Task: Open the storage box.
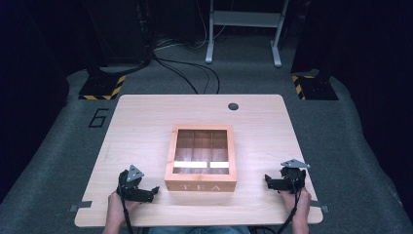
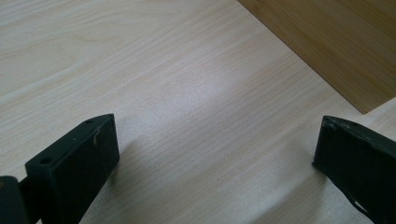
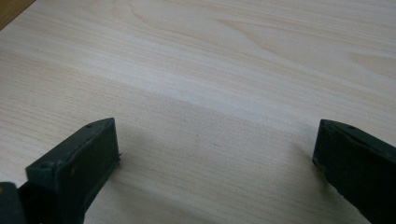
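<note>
Starting position: the left gripper (image 1: 155, 190) and right gripper (image 1: 267, 179) are resting on the table (image 1: 146, 117), jaws spread and empty. The closed tea box (image 1: 201, 156) is sitting between them, untouched; opening it appears still ahead.
</note>
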The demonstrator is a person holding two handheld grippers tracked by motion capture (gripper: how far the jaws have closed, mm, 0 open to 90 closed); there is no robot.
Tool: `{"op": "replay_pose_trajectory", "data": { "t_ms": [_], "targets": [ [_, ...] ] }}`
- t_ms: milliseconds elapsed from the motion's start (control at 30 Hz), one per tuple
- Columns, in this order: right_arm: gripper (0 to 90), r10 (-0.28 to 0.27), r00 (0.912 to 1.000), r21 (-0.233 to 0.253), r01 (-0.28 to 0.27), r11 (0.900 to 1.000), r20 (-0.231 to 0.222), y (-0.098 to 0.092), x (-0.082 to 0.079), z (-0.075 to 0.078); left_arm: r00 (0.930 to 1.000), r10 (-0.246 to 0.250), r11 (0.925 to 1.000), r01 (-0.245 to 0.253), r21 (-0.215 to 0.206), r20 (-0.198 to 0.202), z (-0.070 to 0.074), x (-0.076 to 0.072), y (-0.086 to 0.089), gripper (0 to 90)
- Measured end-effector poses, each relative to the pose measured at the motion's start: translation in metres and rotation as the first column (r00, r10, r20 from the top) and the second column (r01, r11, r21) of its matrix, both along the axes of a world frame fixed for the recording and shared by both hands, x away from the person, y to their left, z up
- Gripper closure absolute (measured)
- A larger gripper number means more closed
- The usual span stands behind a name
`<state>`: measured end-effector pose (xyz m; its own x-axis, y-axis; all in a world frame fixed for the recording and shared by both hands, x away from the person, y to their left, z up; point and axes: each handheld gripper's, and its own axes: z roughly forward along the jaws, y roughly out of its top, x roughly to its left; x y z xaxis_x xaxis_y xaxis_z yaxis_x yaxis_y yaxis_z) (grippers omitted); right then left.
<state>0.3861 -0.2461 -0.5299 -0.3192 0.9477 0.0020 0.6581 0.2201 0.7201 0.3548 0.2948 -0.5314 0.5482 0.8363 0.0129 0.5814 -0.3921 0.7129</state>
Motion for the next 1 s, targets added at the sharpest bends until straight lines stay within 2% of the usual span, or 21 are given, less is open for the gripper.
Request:
{"op": "replay_pose_trajectory", "data": {
  "t_ms": [633,800,867,933,1000],
  "targets": [
    [0.0,-0.002,1.0,0.001,0.002,1.0,0.001,0.0,0.0,-0.0001,1.0,0.0,1.0,0.0,0.004,-0.001,0.0005,0.0,-0.0003,0.0],
    [0.1,-0.004,1.0,0.002,0.004,1.0,0.001,0.0,0.0,0.0,0.9995,-0.031,0.9995,0.031,0.006,0.0,0.0006,0.0043,0.0008,0.0],
    [0.1,-0.001,1.0,-0.004,0.001,1.0,0.002,-0.0005,0.0,0.0,0.9998,-0.018,0.9998,0.018,0.005,-0.002,0.0006,0.0061,-0.0011,0.0],
    [0.1,-0.002,1.0,-0.005,0.002,1.0,0.002,-0.0005,-0.0001,0.0,0.9997,0.025,0.9997,-0.025,-0.003,0.005,-0.0003,0.0074,-0.006,0.0],
    [0.1,-0.006,1.0,0.0,0.006,1.0,0.002,0.0002,-0.0002,0.0001,0.9995,0.029,0.9996,-0.029,-0.005,0.01,-0.0005,0.0079,-0.0073,0.0]
  ]
}}
